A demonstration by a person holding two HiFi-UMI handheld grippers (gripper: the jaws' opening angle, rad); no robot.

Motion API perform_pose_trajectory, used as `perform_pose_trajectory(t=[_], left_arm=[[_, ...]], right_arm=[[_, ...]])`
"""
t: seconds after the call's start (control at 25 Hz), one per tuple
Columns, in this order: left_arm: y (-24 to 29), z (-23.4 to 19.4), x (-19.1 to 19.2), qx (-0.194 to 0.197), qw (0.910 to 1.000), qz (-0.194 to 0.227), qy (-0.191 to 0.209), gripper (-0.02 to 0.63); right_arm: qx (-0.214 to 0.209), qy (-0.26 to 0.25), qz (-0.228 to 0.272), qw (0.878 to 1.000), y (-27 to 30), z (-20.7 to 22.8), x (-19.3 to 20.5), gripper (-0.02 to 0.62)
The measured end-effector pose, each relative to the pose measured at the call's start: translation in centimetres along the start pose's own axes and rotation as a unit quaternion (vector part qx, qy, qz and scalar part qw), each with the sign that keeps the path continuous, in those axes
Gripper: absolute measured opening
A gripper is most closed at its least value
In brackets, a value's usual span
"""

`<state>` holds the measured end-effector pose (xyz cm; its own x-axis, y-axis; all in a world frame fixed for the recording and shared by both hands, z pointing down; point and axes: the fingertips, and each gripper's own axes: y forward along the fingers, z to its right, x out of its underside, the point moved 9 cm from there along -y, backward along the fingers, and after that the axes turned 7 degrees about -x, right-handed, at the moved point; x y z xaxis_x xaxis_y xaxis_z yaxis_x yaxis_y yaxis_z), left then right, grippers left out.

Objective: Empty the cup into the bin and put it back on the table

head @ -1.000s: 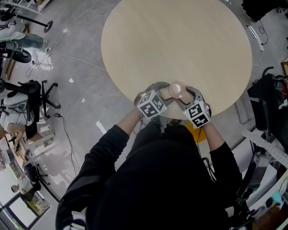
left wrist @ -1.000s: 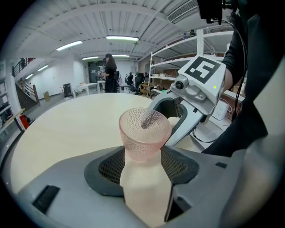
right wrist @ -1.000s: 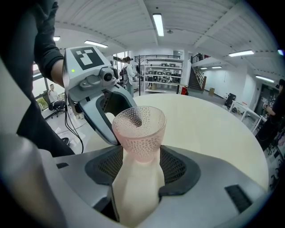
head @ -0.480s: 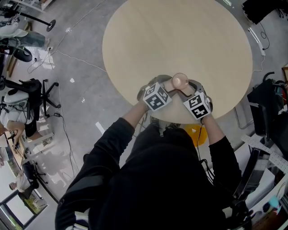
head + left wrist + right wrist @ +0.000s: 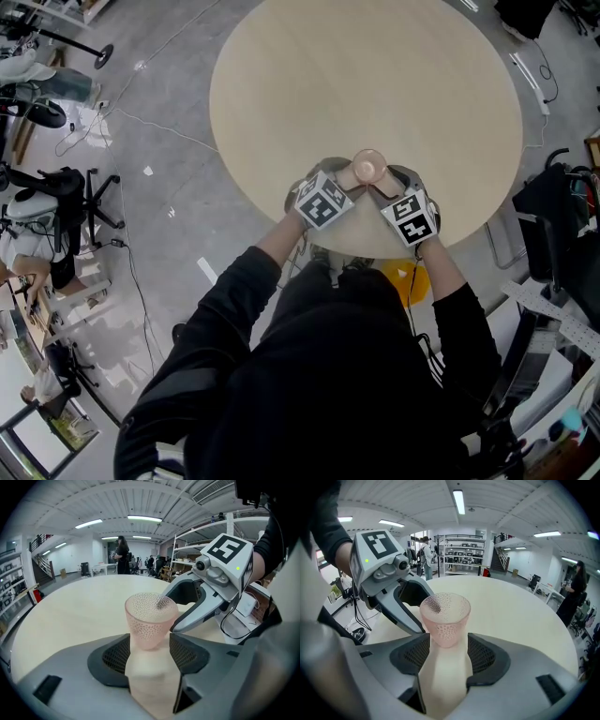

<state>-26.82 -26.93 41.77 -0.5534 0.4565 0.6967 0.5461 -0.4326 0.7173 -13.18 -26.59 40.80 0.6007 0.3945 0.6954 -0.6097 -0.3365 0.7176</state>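
Clamping the pink dimpled plastic cup (image 5: 367,169) upright between left claw (image 5: 149,654) and right claw (image 5: 446,654), we hold it level above the round beige counter (image 5: 375,84), apparently ready for set-down.

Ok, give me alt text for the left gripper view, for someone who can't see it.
The left gripper has its jaws shut on an upright pink dotted cup, mouth up, over a round pale table. The right gripper, with its marker cube, reaches in from the right to the same cup.
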Motion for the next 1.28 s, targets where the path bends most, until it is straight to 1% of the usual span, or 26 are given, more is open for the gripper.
perform_pose_trajectory(t=[0.12, 0.24, 0.44, 0.56, 0.64, 0.76, 0.8, 0.88, 0.96, 1.04, 1.12, 1.16, 1.28], left_arm=[[-1.7, -1.4, 1.9, -0.004, 0.9999, 0.000, -0.012, 0.267], [-1.6, -0.7, 2.5, -0.011, 0.9997, -0.002, -0.020, 0.268], [-2.9, -0.6, 4.6, -0.010, 0.9979, 0.005, -0.064, 0.267], [-4.0, 1.0, 4.8, 0.002, 0.9962, 0.010, -0.086, 0.267], [-5.3, 2.0, 4.9, 0.010, 0.9940, 0.022, -0.107, 0.267], [-8.0, 2.7, 5.3, 0.020, 0.9877, 0.054, -0.145, 0.259], [-8.8, 2.9, 5.4, 0.027, 0.9853, 0.066, -0.155, 0.237], [-10.0, 3.9, 5.3, 0.046, 0.9816, 0.086, -0.164, 0.165], [-11.1, 5.2, 4.6, 0.069, 0.9794, 0.100, -0.161, 0.102], [-12.2, 6.4, 3.7, 0.098, 0.9773, 0.113, -0.150, 0.045], [-13.3, 7.2, 2.9, 0.137, 0.9736, 0.132, -0.126, 0.023], [-13.7, 7.5, 2.4, 0.158, 0.9709, 0.142, -0.111, 0.023], [-14.4, 8.6, 1.3, 0.209, 0.9608, 0.164, -0.079, 0.023]], right_arm=[[0.001, 0.025, 0.009, 1.000, 0.5, -1.1, -0.9, 0.261], [-0.006, 0.050, 0.018, 0.999, -0.2, -1.4, 0.3, 0.261], [-0.015, 0.097, 0.039, 0.994, -0.8, -2.4, 1.4, 0.244], [-0.013, 0.137, 0.057, 0.989, -2.7, -2.6, 3.0, 0.221], [-0.009, 0.172, 0.076, 0.982, -4.2, -3.0, 3.9, 0.191], [0.000, 0.236, 0.111, 0.965, -5.8, -4.1, 4.8, 0.139], [0.003, 0.257, 0.121, 0.959, -6.2, -4.4, 5.1, 0.119], [0.009, 0.288, 0.139, 0.947, -7.2, -5.0, 5.7, 0.073], [0.012, 0.306, 0.157, 0.939, -8.5, -5.7, 5.9, 0.047], [0.013, 0.320, 0.178, 0.930, -10.2, -6.7, 5.3, 0.027], [0.017, 0.339, 0.200, 0.919, -11.5, -8.1, 4.7, 0.017], [0.023, 0.349, 0.209, 0.913, -12.1, -8.8, 4.4, 0.015], [0.059, 0.368, 0.226, 0.900, -13.5, -10.7, 4.3, 0.015]])
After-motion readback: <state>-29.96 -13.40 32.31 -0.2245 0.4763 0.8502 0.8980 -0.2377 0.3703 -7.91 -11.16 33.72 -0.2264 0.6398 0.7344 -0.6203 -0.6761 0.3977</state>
